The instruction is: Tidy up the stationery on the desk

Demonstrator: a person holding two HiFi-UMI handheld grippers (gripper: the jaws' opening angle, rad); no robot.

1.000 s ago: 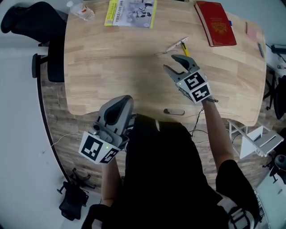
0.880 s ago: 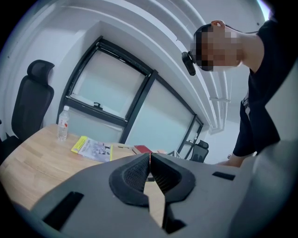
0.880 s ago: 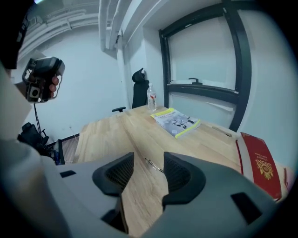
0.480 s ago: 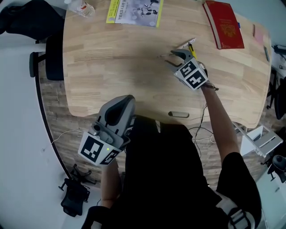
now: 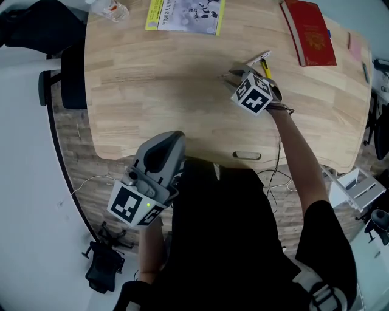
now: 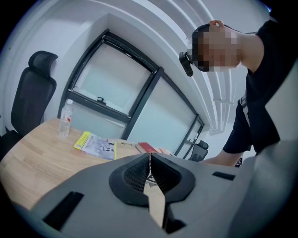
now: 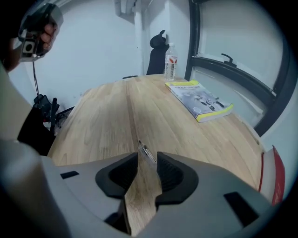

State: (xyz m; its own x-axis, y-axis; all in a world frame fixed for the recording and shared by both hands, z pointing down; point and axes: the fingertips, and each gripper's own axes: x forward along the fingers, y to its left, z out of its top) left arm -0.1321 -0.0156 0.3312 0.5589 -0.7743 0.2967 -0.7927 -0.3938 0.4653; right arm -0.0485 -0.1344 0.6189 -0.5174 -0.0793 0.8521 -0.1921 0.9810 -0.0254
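Note:
A clear pen lies on the wooden desk, its near end in the gap between the jaws of my right gripper, which is open and low over the wood. From the head view the right gripper sits over that clear pen, with a yellow pencil just to its right. My left gripper hangs off the desk's front edge near the person's body; in its own view the left gripper is shut with nothing in it.
A red book lies at the back right, a yellow-edged booklet at the back middle, a water bottle at the back left. A black chair stands left of the desk. Small items lie at the far right edge.
My right gripper has moved away from the person and down to the clear pen, its jaws now either side of the pen's end. The left gripper has stayed put.

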